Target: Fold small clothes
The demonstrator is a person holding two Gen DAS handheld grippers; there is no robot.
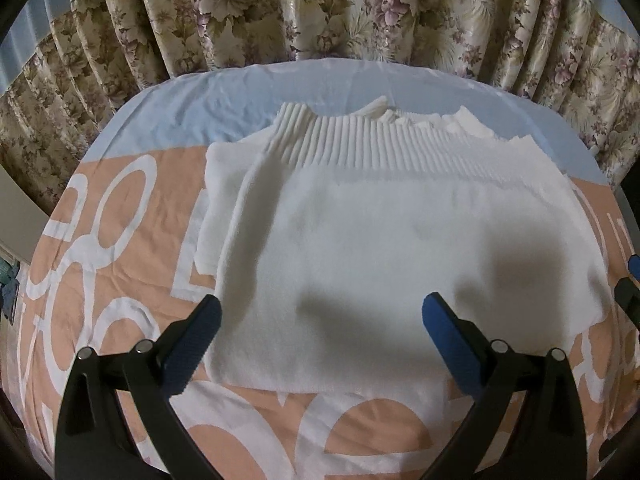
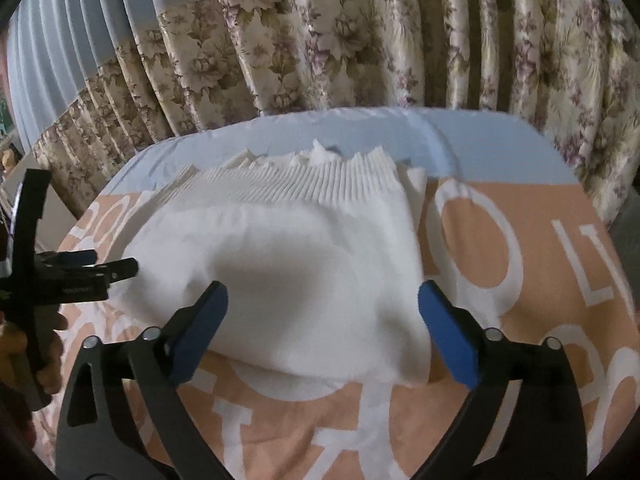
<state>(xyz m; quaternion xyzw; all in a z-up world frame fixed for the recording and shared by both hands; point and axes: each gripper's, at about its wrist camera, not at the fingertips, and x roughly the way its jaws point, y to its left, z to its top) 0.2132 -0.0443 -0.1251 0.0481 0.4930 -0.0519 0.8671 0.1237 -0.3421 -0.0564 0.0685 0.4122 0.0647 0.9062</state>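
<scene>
Left gripper [image 1: 320, 322] and right gripper [image 2: 323, 312]: jaws spread wide, holding nothing. Folded white sweater [image 1: 380, 248] lies flat on the peach-and-white bedspread [image 1: 120, 248], before floral curtains [image 1: 320, 12].

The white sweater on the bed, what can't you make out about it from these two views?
- White sweater: its sleeves are tucked out of sight in both views, covered by the folded body.
- Its underside, hidden against the bedsheet.
- Its far collar edge: soft and blurred in the right wrist view.
- Its middle: dimmed by shadow in both views.
</scene>
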